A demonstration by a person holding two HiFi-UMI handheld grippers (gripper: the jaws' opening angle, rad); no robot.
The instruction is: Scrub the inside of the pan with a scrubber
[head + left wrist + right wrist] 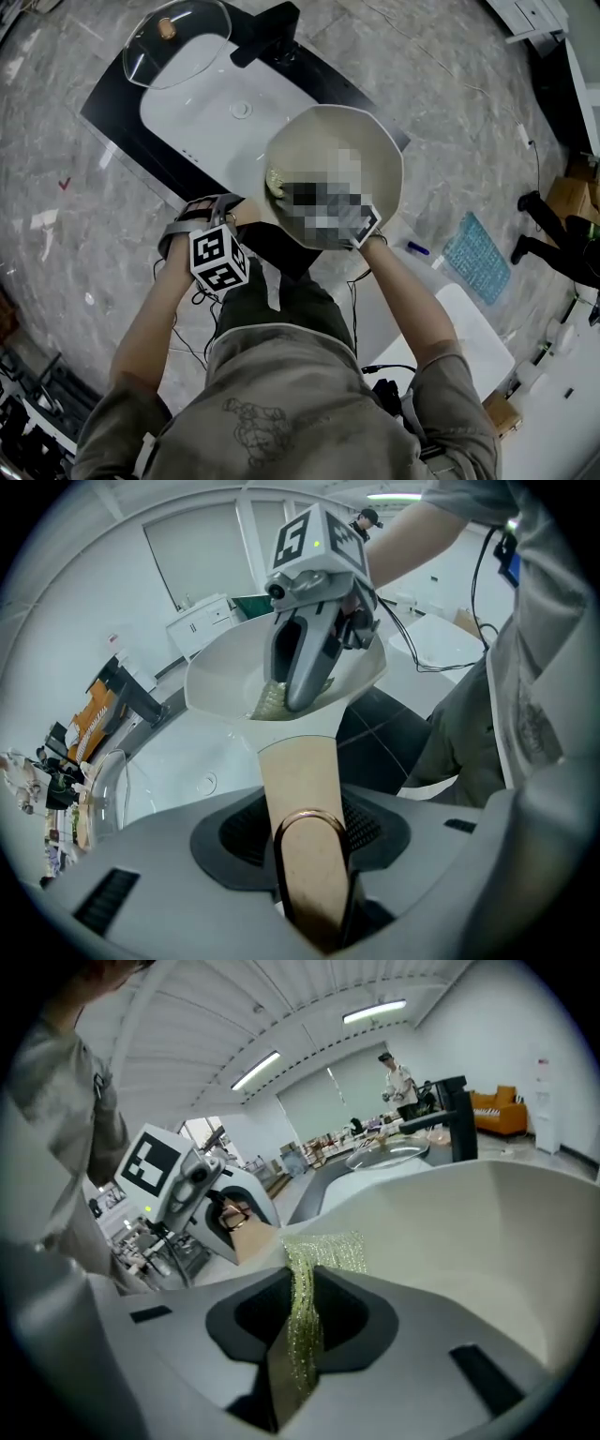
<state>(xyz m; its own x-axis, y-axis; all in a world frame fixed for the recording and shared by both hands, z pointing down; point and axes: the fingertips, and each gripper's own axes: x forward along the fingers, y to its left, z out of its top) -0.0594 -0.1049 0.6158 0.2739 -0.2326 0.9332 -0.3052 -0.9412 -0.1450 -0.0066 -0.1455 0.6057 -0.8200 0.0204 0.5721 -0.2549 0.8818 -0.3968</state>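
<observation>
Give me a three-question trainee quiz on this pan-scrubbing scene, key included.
1. True or false: the left tongs are shut on the handle of the pan.
2. What do the right tongs hold? A. a wooden brush B. a glittery scrubber C. a bottle
3. Name the clear thing resting at the far corner of the sink.
Key: 1 true; 2 B; 3 the glass lid.
</observation>
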